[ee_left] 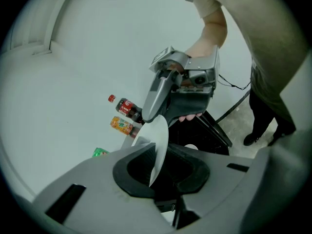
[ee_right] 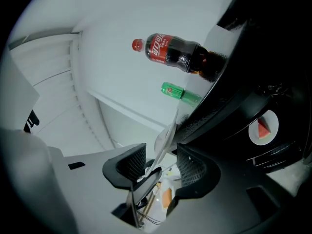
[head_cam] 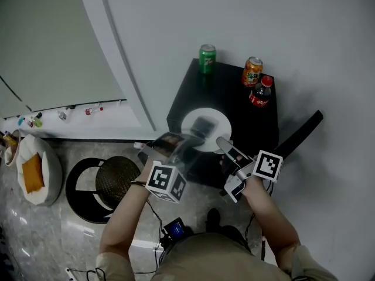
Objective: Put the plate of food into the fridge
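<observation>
Home: fridge, drinks, side table

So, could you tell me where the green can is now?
In the head view the green can stands on the table, at its far left corner, left of the orange can and the cola bottle.

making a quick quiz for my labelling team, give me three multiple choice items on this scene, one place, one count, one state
1. Where does the cola bottle stand?
A. on the floor
B. on the black table
C. in a basket

2. How many cans stand near it?
A. one
B. two
C. four

3. What is the left gripper doing?
A. open and empty
B. shut on a can
C. shut on the plate

Key:
1 B, it stands on the tabletop near the wall.
2 B, a green can and an orange can.
3 C, the white rim sits pinched between its jaws.
</observation>
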Demonstrator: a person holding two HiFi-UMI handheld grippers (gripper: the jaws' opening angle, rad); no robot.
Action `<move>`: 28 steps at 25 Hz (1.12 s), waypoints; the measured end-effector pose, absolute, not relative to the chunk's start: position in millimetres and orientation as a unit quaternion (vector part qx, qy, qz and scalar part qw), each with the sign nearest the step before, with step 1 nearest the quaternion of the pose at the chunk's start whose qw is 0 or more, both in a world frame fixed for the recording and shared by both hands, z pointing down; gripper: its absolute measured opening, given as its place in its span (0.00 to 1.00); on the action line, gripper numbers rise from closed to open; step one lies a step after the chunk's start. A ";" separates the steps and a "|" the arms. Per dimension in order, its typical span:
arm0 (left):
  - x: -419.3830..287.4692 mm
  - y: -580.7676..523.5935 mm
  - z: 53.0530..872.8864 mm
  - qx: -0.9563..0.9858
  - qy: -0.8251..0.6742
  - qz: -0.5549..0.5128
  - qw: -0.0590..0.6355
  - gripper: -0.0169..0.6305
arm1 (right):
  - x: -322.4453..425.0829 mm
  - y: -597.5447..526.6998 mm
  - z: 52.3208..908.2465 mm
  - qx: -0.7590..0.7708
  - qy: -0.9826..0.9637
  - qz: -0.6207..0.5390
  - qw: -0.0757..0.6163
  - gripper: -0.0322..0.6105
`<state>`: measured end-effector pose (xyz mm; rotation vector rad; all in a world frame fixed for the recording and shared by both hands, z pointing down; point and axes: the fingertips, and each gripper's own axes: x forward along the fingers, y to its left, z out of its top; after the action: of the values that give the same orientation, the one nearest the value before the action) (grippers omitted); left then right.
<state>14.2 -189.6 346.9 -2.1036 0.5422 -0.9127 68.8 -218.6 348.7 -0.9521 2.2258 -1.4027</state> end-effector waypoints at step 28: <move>18.3 -148.0 367.3 -0.819 0.204 -0.357 0.401 0.10 | 54.6 -201.2 371.2 -0.272 0.695 -0.619 0.245 0.12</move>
<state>18.3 -148.0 367.3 -2.0710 0.5165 -0.9021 54.6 -201.2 371.2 -0.7435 1.8964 -1.6899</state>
